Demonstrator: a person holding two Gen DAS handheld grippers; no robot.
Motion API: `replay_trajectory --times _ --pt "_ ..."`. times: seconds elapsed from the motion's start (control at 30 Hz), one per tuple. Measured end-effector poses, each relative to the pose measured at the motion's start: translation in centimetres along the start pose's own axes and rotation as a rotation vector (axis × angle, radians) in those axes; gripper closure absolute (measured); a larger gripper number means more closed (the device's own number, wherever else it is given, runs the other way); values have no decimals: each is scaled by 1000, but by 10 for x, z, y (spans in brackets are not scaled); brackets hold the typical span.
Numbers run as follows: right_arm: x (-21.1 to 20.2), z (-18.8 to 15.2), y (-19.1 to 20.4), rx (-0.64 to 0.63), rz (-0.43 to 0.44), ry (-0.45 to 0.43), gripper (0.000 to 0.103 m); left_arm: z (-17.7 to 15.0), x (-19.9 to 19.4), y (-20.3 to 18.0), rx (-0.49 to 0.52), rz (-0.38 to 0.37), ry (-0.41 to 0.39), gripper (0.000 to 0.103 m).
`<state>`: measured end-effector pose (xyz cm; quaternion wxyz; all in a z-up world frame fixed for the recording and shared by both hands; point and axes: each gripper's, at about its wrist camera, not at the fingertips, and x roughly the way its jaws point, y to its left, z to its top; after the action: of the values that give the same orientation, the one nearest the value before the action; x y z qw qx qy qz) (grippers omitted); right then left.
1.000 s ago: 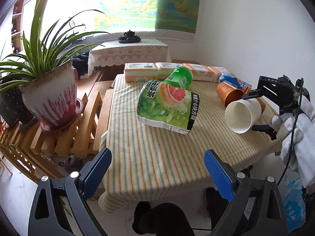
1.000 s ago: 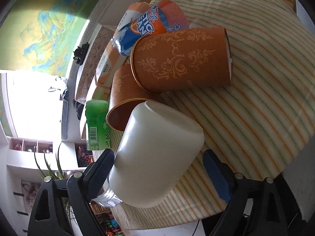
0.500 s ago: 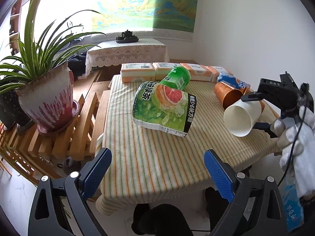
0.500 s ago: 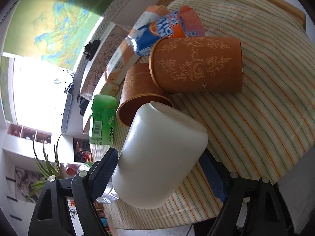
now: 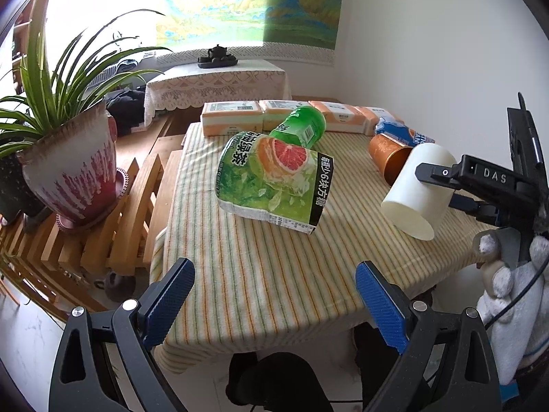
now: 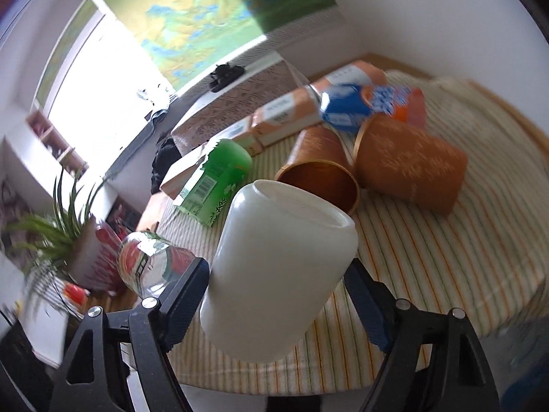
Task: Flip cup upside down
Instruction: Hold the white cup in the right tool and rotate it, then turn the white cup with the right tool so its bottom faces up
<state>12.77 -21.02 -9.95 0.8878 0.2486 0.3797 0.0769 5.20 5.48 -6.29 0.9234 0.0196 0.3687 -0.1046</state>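
A plain white cup (image 6: 274,257) is clamped between my right gripper's (image 6: 276,288) blue pads. It hangs above the striped tablecloth (image 6: 446,257), tilted, base up and away from me, mouth down. In the left wrist view the same cup (image 5: 417,190) hangs over the table's right side, mouth facing down-left, held by the right gripper (image 5: 442,185). My left gripper (image 5: 274,295) is open and empty above the table's near edge.
Two orange patterned cups (image 6: 408,161) (image 6: 319,168) lie on their sides beyond the white cup. A green bottle (image 5: 298,128), a large green drink pack (image 5: 271,182), tissue packs (image 5: 233,116) and a blue-orange packet (image 5: 401,130) lie on the table. A potted plant (image 5: 68,158) stands left.
The right gripper has rotated the white cup, so its mouth now points more downward and its base more upward. The left gripper has stayed open, shifting slightly.
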Motion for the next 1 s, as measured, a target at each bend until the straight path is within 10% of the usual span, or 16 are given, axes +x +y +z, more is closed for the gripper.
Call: replay_trajectory --times 0.23,0.37,1.0 --pt "-7 -1 14 -123 -28 -62 31 0 4 -2 0 1 11 6" --pt "-7 -5 20 -216 -59 -75 59 0 7 -5 -3 -1 17 6" --pt "10 -3 62 -549 -200 173 45 -6 13 -15 10 -56 30 6"
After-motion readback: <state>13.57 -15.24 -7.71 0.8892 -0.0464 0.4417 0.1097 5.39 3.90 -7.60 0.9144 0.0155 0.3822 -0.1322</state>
